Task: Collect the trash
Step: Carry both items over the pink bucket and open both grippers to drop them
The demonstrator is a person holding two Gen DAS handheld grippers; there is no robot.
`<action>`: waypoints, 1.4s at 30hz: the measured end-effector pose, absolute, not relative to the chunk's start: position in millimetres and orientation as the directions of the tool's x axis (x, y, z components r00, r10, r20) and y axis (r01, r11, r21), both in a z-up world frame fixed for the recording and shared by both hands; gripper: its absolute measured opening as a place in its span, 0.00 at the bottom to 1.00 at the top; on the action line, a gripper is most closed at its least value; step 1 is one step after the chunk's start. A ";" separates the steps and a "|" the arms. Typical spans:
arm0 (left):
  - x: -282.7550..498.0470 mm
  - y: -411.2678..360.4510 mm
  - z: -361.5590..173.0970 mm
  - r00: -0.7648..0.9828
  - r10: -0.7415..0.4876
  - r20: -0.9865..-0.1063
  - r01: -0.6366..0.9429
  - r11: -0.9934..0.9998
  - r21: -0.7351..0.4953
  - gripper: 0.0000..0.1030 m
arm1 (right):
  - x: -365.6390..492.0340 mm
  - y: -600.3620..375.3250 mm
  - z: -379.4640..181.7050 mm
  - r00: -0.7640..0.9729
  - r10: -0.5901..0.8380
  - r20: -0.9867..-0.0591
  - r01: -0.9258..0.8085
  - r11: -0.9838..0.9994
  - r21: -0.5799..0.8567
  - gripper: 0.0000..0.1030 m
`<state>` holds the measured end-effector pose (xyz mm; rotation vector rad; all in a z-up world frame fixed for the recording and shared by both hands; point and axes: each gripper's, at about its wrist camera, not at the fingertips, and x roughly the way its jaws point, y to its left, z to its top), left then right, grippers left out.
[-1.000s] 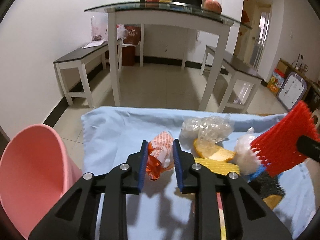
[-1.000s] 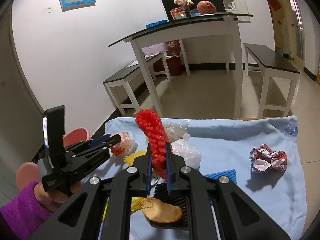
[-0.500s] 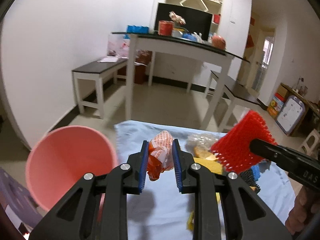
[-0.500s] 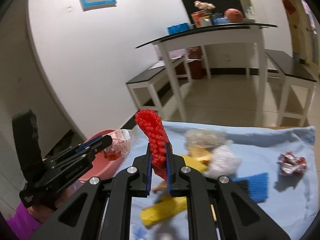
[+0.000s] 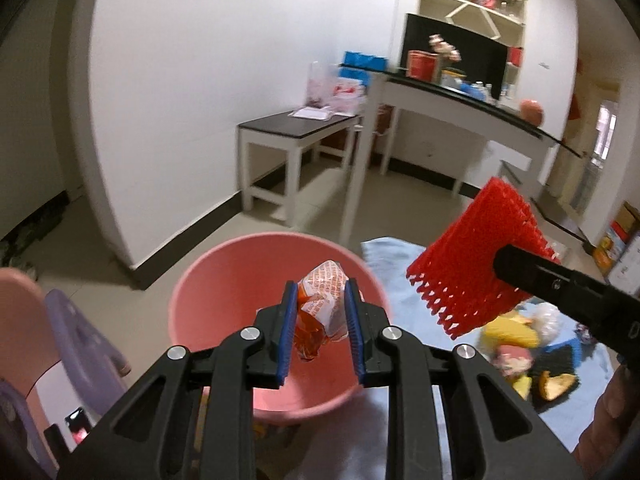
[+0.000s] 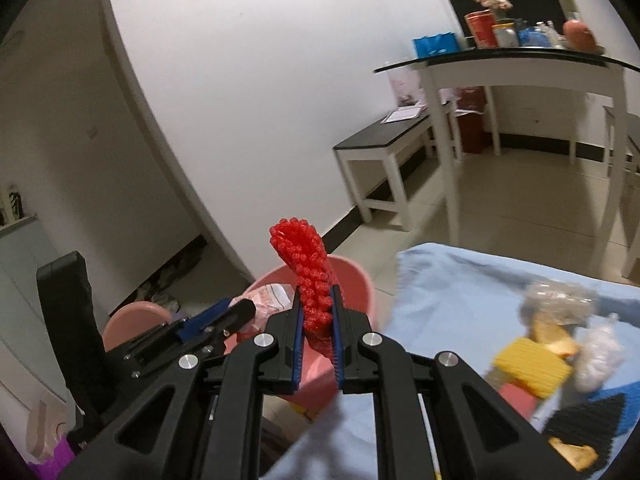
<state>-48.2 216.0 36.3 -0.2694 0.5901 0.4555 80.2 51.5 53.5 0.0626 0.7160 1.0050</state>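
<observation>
L tongs (image 5: 321, 309) now hang over the pink bucket (image 5: 208, 280) mouth, clenched on the orange wrapper (image 5: 322, 306); 1 s ago they were over the blue cloth (image 6: 460, 280) on the table w/ the bucket off to the side. R tongs (image 6: 316, 322) followed, clamped on the red foam net (image 6: 308, 268), near the rim but not clearly inside. Both pieces look rdy to drop, L first; rest of trash (image 6: 532, 364) remains on cloth.

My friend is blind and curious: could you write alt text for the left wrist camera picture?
The left gripper holds an orange-and-white wrapper over a pink bucket. To its right, a second gripper holds red foam netting above a blue cloth strewn with trash.
</observation>
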 end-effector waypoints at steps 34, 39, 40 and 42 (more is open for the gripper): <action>-45.7 263.7 -2.6 0.643 0.381 -0.664 -0.582 0.807 -0.101 0.27 | 106.6 119.2 4.8 0.291 0.736 -0.611 -0.730 0.584 0.356 0.36; -48.4 256.0 5.2 0.652 0.392 -0.649 -0.579 0.810 -0.092 0.27 | 105.7 109.7 8.7 0.302 0.738 -0.603 -0.728 0.587 0.354 0.36; -48.9 254.4 6.7 0.653 0.395 -0.646 -0.579 0.810 -0.091 0.27 | 105.0 107.3 9.9 0.304 0.739 -0.602 -0.727 0.588 0.354 0.36; -50.2 251.0 9.9 0.657 0.398 -0.640 -0.577 0.812 -0.087 0.27 | 102.7 100.6 12.2 0.309 0.740 -0.597 -0.726 0.589 0.355 0.36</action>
